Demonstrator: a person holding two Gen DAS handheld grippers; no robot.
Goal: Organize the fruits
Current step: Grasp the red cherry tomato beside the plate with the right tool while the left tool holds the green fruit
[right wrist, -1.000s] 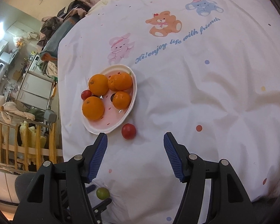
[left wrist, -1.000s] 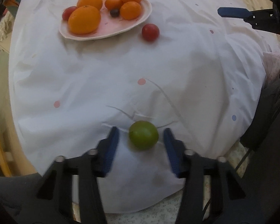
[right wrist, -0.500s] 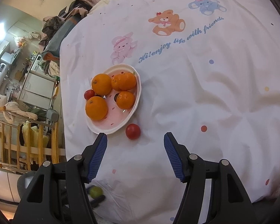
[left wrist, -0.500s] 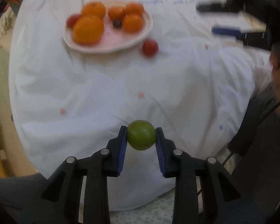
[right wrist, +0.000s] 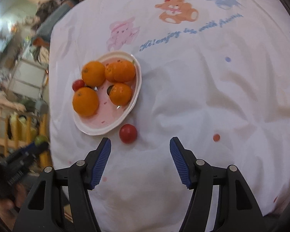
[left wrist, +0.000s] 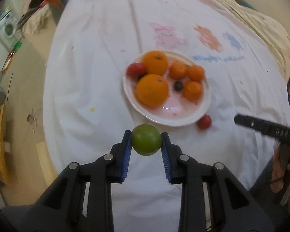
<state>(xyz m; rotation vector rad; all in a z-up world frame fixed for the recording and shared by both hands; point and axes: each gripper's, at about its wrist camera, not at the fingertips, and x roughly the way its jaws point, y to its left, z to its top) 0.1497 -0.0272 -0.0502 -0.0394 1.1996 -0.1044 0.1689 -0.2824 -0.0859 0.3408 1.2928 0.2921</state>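
L gripper [left wrist: 146,142] clamps green fruit [left wrist: 146,142] in air, just short of plate [left wrist: 206,104]. R gripper [right wrist: 140,161] jaws apart, empty, w/ red tomato [right wrist: 128,133] just ahead on cloth. Risks: plate crowded w/ oranges [left wrist: 152,89], so dropped fruit may roll off rim; round fruit could slip from pads.

A round green fruit [left wrist: 146,142] hangs pinched between blue jaws, above the cloth just short of the white plate [left wrist: 204,109]. On the plate sit two large oranges [left wrist: 152,90], three smaller ones [left wrist: 192,90], a red tomato [left wrist: 135,69] and a small dark berry [left wrist: 178,85]. Another red tomato [right wrist: 128,133] lies just beside the plate's rim.
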